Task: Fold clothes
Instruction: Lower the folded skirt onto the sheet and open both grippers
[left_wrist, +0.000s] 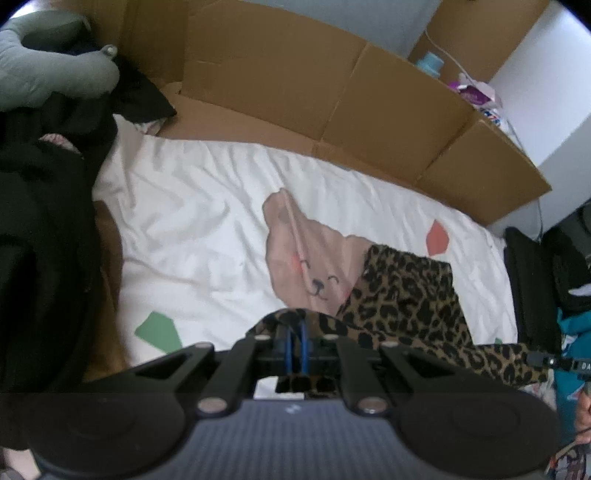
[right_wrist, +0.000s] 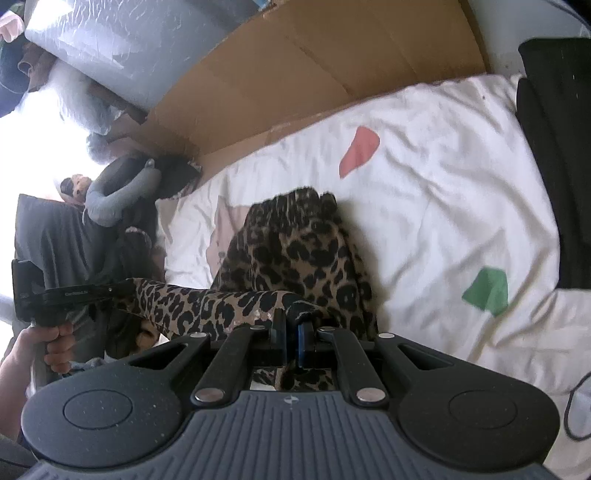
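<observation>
Progress: barely started, no fold yet | left gripper (left_wrist: 295, 334) bottom centre of its view, pinching edge of leopard-print garment (left_wrist: 406, 295) | garment trails right over white bedsheet (left_wrist: 192, 221) | right gripper (right_wrist: 291, 328) clamped on another edge, cloth strung between, all folding left

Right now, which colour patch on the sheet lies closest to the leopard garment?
The red patch, just above the leopard garment beside the printed bear. The green patch lies well off across bare white sheet.
</observation>
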